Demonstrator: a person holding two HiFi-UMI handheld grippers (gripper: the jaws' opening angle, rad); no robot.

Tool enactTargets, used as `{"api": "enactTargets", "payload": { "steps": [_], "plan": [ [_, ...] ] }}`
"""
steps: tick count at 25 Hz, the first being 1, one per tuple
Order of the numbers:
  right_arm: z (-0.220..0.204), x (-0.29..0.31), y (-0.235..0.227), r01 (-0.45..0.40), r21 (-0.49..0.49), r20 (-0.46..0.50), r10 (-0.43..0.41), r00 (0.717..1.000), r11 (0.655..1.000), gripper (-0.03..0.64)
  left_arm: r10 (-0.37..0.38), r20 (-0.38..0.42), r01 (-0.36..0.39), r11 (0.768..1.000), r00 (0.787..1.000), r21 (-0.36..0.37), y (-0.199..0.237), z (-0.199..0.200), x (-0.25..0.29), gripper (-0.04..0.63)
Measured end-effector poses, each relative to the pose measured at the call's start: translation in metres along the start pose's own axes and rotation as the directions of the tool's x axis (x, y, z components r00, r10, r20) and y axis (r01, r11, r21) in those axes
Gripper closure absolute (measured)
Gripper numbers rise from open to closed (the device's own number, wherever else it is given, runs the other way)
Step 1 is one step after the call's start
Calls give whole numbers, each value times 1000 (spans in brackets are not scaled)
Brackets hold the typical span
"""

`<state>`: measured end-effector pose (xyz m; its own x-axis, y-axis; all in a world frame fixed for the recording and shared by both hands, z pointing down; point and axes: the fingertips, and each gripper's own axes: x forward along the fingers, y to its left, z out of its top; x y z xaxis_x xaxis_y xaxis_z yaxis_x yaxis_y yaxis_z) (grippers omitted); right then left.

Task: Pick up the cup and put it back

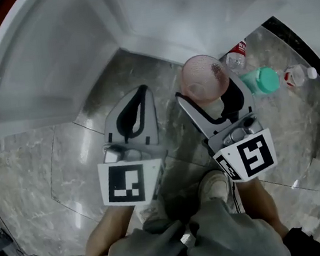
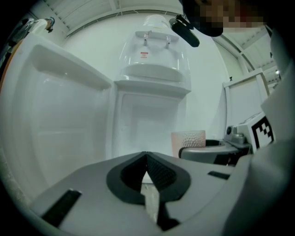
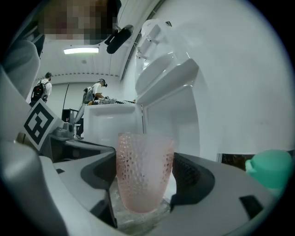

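Note:
A pink dimpled cup (image 1: 203, 78) stands upright between the jaws of my right gripper (image 1: 213, 96), which is shut on its sides. In the right gripper view the cup (image 3: 144, 170) fills the gap of the right gripper (image 3: 145, 177), held above the marble floor. My left gripper (image 1: 138, 95) is beside it to the left, shut and empty. In the left gripper view the left gripper (image 2: 146, 156) has its jaws meeting at the tips, and the cup (image 2: 188, 139) shows to the right.
A white appliance (image 1: 152, 15) with its door (image 1: 31, 65) swung open stands just ahead. On the floor to the right are a teal bottle (image 1: 261, 80) and two clear plastic bottles (image 1: 236, 57) (image 1: 299, 74). My shoe (image 1: 214, 184) is below the grippers.

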<state>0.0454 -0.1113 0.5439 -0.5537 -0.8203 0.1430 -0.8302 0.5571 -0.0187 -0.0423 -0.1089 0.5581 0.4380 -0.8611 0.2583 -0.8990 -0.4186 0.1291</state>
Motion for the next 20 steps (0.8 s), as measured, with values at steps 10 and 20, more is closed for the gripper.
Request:
{"api": "enactTargets", "payload": {
  "steps": [10,20],
  "plan": [
    [-4,-5,4,-4,-8,-26,4,1000,1000,244,-17,0,17,1000,1000,0,-9,0,-3,583],
    [1,9,9,-31,-37,-22,30,999,999,244,10,17,-11,1000,1000,19,9,3,5,583]
  ]
}}
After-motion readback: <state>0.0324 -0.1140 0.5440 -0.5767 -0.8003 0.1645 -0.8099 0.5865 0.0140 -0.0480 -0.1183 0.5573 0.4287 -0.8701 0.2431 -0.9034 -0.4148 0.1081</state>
